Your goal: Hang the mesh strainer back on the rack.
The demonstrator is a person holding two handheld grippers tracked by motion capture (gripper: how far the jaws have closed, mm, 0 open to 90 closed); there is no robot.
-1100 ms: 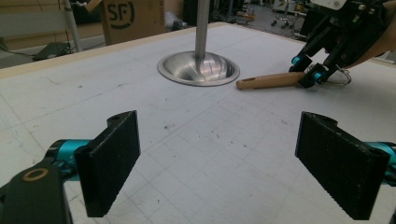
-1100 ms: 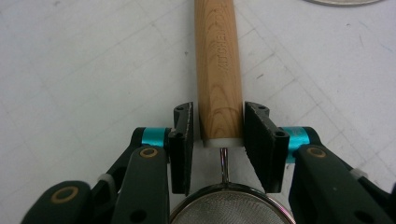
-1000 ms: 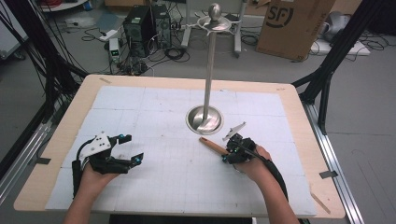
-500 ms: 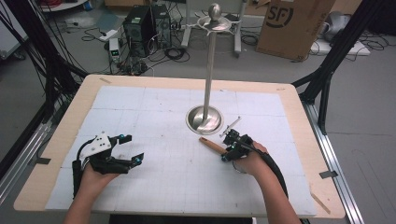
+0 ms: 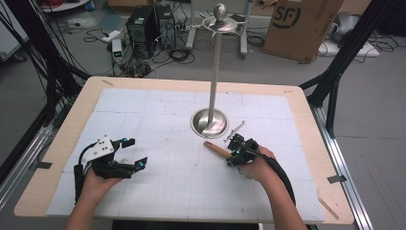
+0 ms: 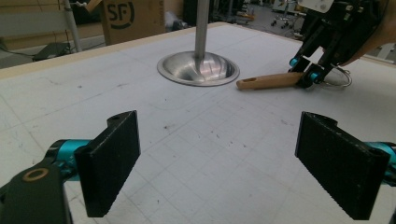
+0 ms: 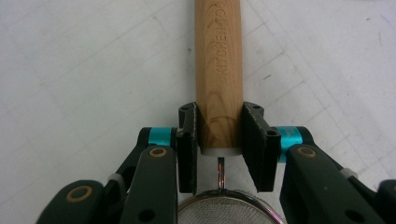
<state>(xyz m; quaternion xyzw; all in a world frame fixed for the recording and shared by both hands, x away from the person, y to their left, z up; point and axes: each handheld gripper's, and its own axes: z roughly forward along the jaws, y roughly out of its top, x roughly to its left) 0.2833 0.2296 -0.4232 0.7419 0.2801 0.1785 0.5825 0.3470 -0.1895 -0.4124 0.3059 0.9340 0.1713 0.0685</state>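
White gridded table (image 5: 158,110) | right gripper (image 7: 219,140) jaws closing on wooden handle (image 7: 218,60) | left gripper (image 6: 233,163) jaws spread

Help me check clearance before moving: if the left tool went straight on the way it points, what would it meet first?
Probably the wooden handle lying on the mat, where the right tool has been closing on it. The left tool has open mat before that; depth is hard to judge.

Light wood-grain handle (image 7: 218,70); black tongs (image 7: 218,140), teal joints; white gridded mat (image 5: 158,110); silver stand (image 5: 209,120).
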